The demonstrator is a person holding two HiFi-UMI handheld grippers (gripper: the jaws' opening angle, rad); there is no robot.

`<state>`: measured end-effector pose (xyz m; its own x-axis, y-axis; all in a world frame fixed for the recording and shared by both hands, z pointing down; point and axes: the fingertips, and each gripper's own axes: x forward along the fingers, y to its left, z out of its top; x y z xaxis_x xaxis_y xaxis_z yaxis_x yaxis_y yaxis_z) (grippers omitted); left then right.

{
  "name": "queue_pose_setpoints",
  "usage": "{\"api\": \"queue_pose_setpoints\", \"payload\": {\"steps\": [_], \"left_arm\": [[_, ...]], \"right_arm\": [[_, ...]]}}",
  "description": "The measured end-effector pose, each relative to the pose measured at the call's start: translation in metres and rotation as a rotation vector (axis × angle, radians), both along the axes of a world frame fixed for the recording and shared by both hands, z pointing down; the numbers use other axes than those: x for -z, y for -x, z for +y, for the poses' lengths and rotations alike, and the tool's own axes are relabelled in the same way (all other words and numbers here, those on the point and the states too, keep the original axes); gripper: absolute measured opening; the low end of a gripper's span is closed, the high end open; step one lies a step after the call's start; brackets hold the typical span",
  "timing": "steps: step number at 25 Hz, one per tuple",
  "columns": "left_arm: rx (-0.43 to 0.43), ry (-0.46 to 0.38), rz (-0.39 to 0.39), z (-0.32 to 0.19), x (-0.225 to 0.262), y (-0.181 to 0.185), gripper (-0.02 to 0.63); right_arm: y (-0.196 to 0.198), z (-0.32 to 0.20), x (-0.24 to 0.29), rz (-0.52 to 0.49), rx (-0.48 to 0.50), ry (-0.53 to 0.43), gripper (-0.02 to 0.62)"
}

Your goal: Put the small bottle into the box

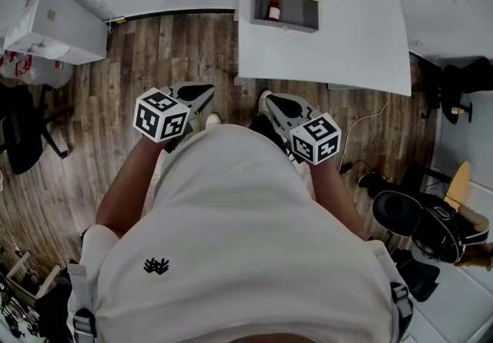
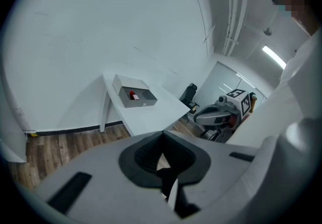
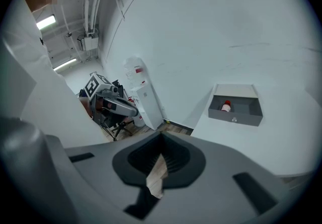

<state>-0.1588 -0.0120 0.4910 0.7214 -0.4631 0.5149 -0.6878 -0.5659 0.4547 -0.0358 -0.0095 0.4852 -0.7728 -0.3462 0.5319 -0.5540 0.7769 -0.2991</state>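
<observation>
- Small bottle (image 1: 273, 8) stands upright in the box (image 1: 296, 25), far ahead of the right gripper (image 1: 271, 102), the nearer one.
- Its jaws and those of the left gripper (image 1: 202, 93) are pressed together, empty.

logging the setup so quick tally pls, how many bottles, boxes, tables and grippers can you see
small bottle: 1
box: 1
table: 1
grippers: 2 (left gripper, right gripper)
total: 5
</observation>
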Motion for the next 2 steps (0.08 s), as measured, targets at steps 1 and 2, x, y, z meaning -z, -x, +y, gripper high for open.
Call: {"api": "queue_pose_setpoints", "payload": {"steps": [1,2], "left_arm": [[0.001,0.002,-0.002,0.0000,-0.0009,0.0002,0.006],[0.003,0.004,-0.004,0.0000,-0.0018,0.0002,0.006]], "right_arm": [[0.0002,-0.0005,-0.0007,0.000,0.003,0.001,0.005],[0.0004,-0.0010,-0.0014,-0.001,0.005,0.002,0.005]]}}
